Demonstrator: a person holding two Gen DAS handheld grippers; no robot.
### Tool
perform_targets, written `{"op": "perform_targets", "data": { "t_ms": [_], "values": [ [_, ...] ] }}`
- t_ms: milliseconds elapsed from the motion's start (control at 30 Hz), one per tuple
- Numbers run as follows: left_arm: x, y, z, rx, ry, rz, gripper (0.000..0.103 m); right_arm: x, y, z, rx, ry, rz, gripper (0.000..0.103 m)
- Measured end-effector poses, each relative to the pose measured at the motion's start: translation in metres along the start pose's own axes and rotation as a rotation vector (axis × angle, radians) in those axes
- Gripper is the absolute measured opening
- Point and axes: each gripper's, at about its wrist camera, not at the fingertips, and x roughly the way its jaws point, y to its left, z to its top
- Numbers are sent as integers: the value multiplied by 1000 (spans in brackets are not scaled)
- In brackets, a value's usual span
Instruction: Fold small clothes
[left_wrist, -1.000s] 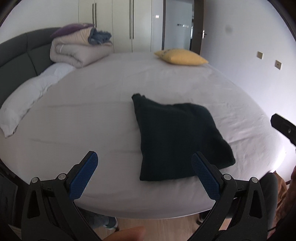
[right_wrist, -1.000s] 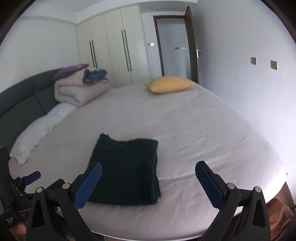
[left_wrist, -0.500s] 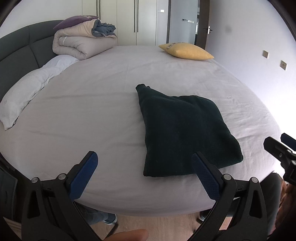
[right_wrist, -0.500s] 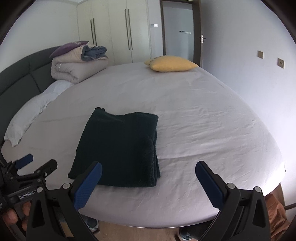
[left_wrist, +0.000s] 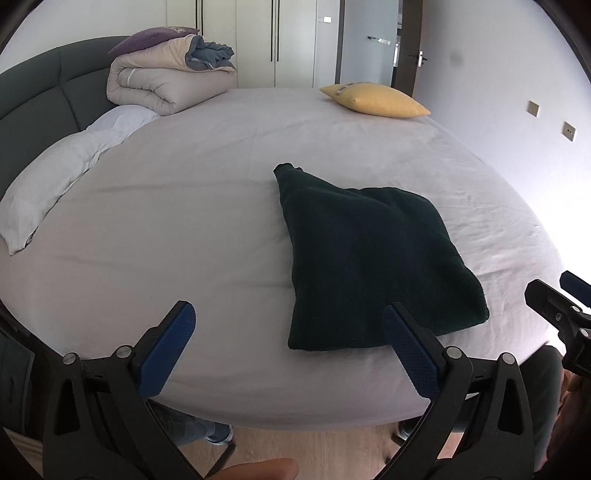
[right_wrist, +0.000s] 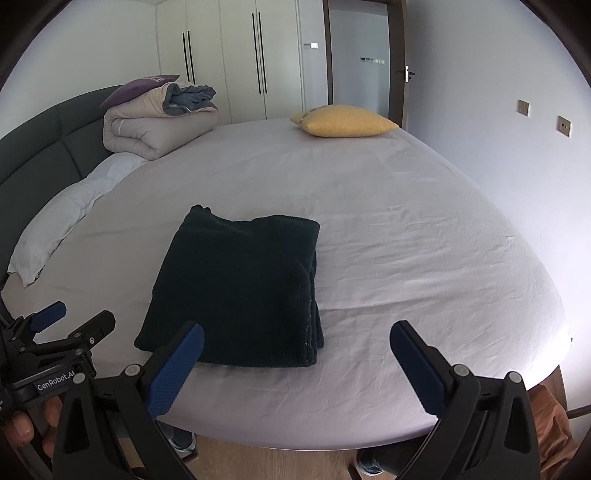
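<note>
Item: dark green knitted garment (right_wrist: 240, 288), folded into a compact rectangle, lying flat on the bed (right_wrist: 406, 240) near its front edge, stacked layers showing along the garment's right side. One small corner is poking out at the far left of the bundle. The garment is keeping the same folded shape as a second ago; nothing is touching it.

Left tool (left_wrist: 288, 347): jaws standing wide apart, gripping nothing, hanging off the front edge of the bed just short of the garment's near edge. Over the last second its view has been closing in, so the garment is filling more of the frame.

Right tool (right_wrist: 295, 354): likewise spread wide and empty, at the front edge, near the garment's near right corner, also drawing nearer than before.

Reading: both tools are advancing on an already folded piece, so either a further fold or a move aside is likely coming.

Also present: yellow pillow (right_wrist: 343, 122) at the far edge; rolled duvet (right_wrist: 155, 129) by the headboard; white pillow (left_wrist: 62, 181) along the left edge.
</note>
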Motion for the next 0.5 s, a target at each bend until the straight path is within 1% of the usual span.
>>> {"op": "perform_targets", "data": {
  "t_ms": [500],
  "values": [
    [3,0,0,5,4,-1,103,2,3,-2,-2,6,1,103]
  ]
}}
